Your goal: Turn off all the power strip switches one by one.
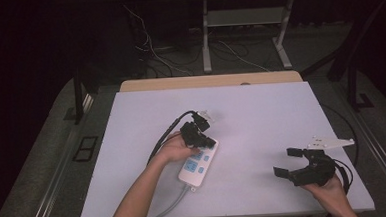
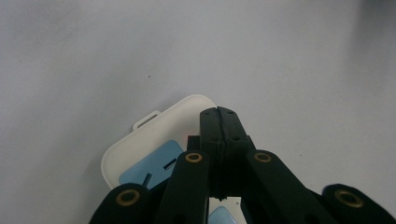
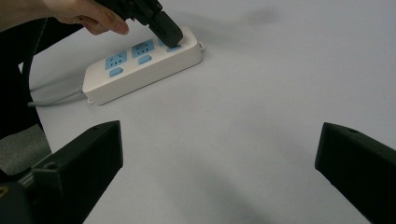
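Pressing: the left claw [image 1: 206,144] bears down with its tip on the far end of the white power strip [image 1: 200,164], at the end opposite the cord.
Left claw state: jaws pressed together with nothing between them; in the left gripper view the two black fingers [image 2: 219,122] meet flat along their whole length.
Left claw contact: seen from the right gripper view, the left claw [image 3: 164,28] tip lands on the blue patch at the strip's far end; whether it sits on a switch or a socket I cannot tell.
Left hand [image 1: 175,148]: wrapped around its gripper, resting just above the strip's middle.
Power strip place: lying flat on the white surface [image 1: 261,115], a little left of centre, angled so its grey cord [image 1: 172,205] runs off toward the near edge.
Power strip face: white body with light blue sockets and blue buttons [image 3: 116,60]; a small hanging tab [image 2: 146,119] sticks out at the far end.
Right claw [image 1: 290,162]: spread wide and empty, held by the right hand [image 1: 330,191] near the right front corner of the surface, well apart from the strip.
Right claw aim: pointing across the surface toward the strip, its two fingers [image 3: 88,158] at the edges of the right gripper view.
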Motion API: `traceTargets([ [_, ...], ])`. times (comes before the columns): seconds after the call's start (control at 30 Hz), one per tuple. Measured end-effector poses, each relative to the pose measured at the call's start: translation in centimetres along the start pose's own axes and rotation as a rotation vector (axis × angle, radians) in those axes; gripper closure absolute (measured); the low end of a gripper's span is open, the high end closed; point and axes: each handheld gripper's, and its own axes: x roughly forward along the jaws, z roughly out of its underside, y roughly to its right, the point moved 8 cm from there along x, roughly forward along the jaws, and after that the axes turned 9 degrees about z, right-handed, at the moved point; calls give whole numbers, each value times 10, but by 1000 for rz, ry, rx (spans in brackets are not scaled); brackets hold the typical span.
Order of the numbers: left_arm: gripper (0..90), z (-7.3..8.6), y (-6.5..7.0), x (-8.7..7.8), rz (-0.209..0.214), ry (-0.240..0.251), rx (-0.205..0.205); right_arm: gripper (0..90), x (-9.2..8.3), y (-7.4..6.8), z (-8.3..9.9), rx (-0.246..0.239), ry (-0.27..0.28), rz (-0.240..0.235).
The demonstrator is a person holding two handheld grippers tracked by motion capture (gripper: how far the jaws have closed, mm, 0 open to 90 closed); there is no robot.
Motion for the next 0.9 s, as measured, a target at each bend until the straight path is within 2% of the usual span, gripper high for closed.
traceTargets([
  [0.27,895,1,0,0,4,8,-13,8,0,0,0,-3,-1,1],
  [0.43,897,0,0,1,-9,-11,-11,8,0,0,0,-1,1,-1],
  [0.53,897,-1,2,2,-32,-37,7,8,0,0,0,-1,1,-1],
  [0.7,896,-1,2,2,-37,-39,12,8,0,0,1,0,-2,0],
  [0.9,896,-1,4,1,-63,-46,37,8,0,1,1,2,-2,0],
])
